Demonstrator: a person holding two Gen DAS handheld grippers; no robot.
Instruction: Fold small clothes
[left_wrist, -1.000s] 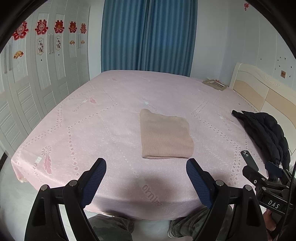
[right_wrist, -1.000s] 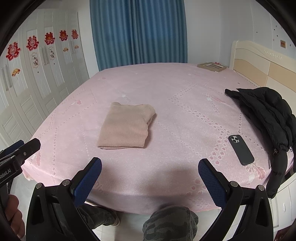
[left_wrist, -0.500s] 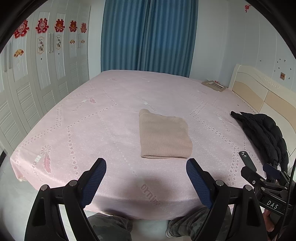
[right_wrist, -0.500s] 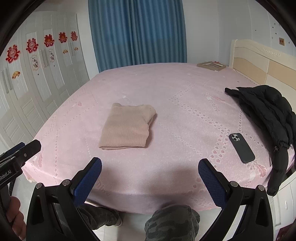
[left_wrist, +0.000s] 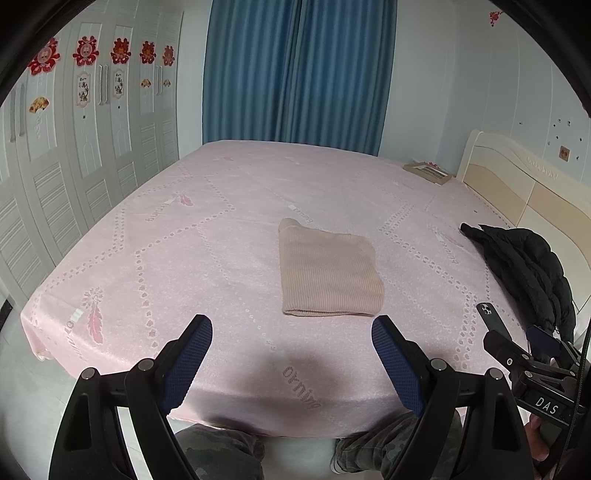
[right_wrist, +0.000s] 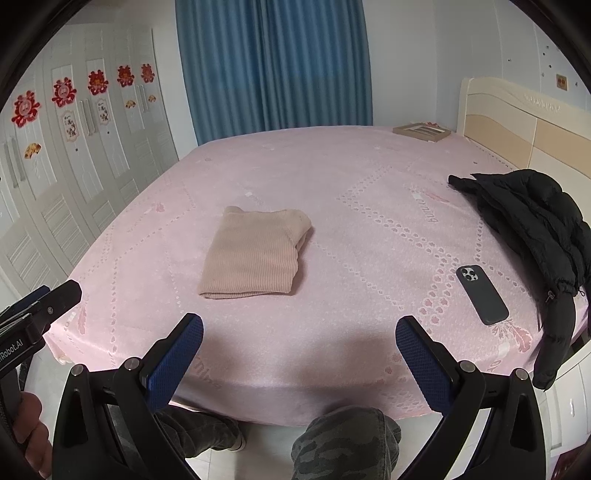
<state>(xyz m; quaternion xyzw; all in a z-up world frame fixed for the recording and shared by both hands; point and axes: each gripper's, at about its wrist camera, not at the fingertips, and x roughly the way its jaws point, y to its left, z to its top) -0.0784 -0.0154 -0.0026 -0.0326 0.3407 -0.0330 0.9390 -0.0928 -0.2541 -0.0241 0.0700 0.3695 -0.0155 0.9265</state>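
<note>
Both grippers have drawn back slightly from the bed since a second ago; the folded garment reads a little farther off, otherwise the scene is unchanged.

Nearest: left gripper (left_wrist: 291, 332), jaws spread wide, nothing between the blue pads, hovering at the foot edge of the bed. Right gripper (right_wrist: 299, 332) the same, wide and empty. Each gripper shows at the margin of the other's view. Camouflage-trousered legs (right_wrist: 343, 439) below, at the bed's near edge.

Pink bedspread (left_wrist: 207, 258) runs from the near edge to the curtain; broad bare stretch to the left of the garment and between garment and grippers. Near edge curves off just ahead of the fingertips.

One folded beige knit garment (left_wrist: 327, 273) lies flat near mid-bed, well apart from both grippers. Roughly rectangular, long axis running near-to-far, ribbing along that axis; thick fold edge faces the grippers, a small bump at the far left corner.

Right side: one dark phone (right_wrist: 482, 295) face down near the right edge, one black puffer jacket (right_wrist: 532, 221) heaped beyond it and trailing over the side.

Far: one picture frame (right_wrist: 421, 132) at the far right corner by the headboard (right_wrist: 524, 125); blue curtains (left_wrist: 295, 74); white wardrobe (left_wrist: 74, 166) along the left with red paper cut-outs.
</note>
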